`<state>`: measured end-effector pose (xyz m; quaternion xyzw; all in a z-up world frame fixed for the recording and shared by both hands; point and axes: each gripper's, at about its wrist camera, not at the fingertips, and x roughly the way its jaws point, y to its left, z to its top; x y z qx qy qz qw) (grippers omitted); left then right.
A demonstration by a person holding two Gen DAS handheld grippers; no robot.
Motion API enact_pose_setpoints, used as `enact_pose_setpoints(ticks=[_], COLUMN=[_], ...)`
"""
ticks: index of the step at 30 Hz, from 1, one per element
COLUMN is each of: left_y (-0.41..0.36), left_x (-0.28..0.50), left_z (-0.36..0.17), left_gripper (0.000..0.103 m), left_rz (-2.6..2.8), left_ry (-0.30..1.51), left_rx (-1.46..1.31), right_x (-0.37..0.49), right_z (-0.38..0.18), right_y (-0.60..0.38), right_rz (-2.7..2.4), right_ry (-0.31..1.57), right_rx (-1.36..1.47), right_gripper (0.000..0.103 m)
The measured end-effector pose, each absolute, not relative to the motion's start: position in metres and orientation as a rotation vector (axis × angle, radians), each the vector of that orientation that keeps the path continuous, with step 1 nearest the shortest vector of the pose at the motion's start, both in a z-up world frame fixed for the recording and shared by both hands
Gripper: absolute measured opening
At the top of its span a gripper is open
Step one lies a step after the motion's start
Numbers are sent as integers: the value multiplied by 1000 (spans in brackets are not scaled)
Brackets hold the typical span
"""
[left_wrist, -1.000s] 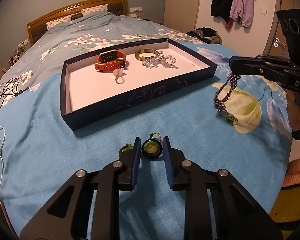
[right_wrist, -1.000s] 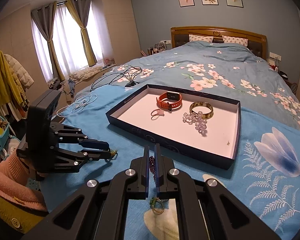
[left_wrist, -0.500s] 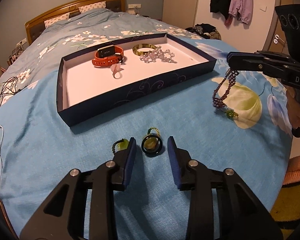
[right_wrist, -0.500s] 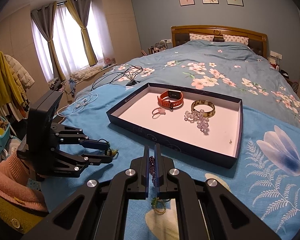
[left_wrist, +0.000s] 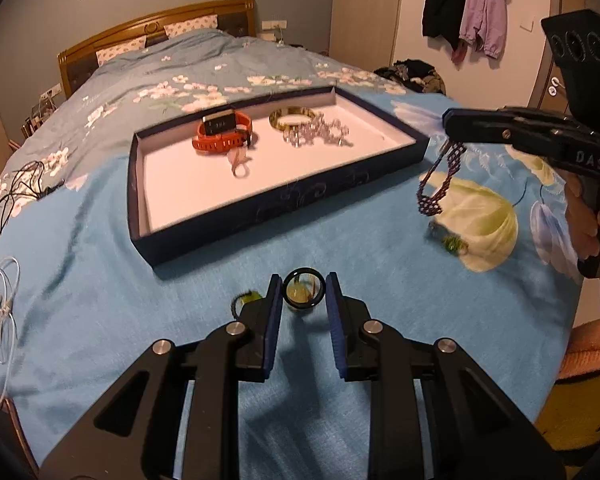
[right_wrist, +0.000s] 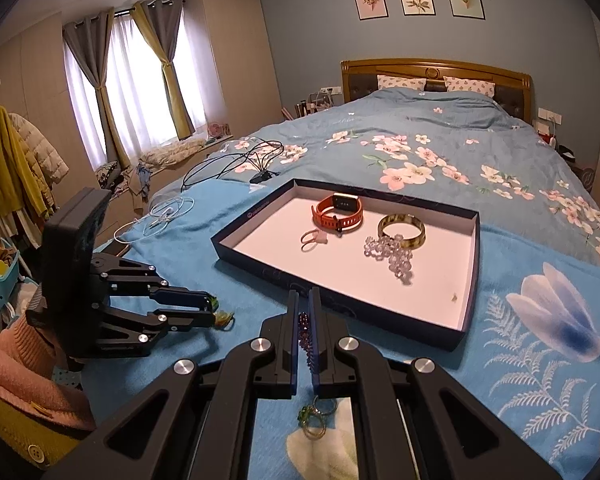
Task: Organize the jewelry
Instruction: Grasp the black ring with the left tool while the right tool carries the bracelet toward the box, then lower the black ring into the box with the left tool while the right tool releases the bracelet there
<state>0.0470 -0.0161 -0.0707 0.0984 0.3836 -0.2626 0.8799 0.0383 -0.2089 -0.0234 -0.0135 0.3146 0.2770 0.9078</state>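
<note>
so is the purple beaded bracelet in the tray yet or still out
Out. The purple beaded bracelet hangs from the shut right gripper, over the bedspread beside the tray.

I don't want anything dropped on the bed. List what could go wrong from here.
1. The left gripper pinches the dark ring only at its fingertips; the round rim could pop out.
2. The purple beaded bracelet dangles from the right gripper; its loop may catch the tray wall.
3. Green earrings on the blue bedspread could get brushed away.
</note>
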Motion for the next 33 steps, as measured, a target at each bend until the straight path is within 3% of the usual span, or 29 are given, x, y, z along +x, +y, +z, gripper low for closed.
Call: enact_pose_setpoints(ticks=[14, 33], left_y=[-21, -29], left_x=[72, 111], left_z=[-34, -27], left_gripper=[22, 22], left_rz=[-533, -514], left_ry=[694, 678], left_rx=[191, 190], right_x=[61, 97], right_z=[-2, -3], right_y=[-211, -210], right_rz=[547, 511], right_ry=[582, 586], right_rx=[-35, -16], right_gripper=[3, 3])
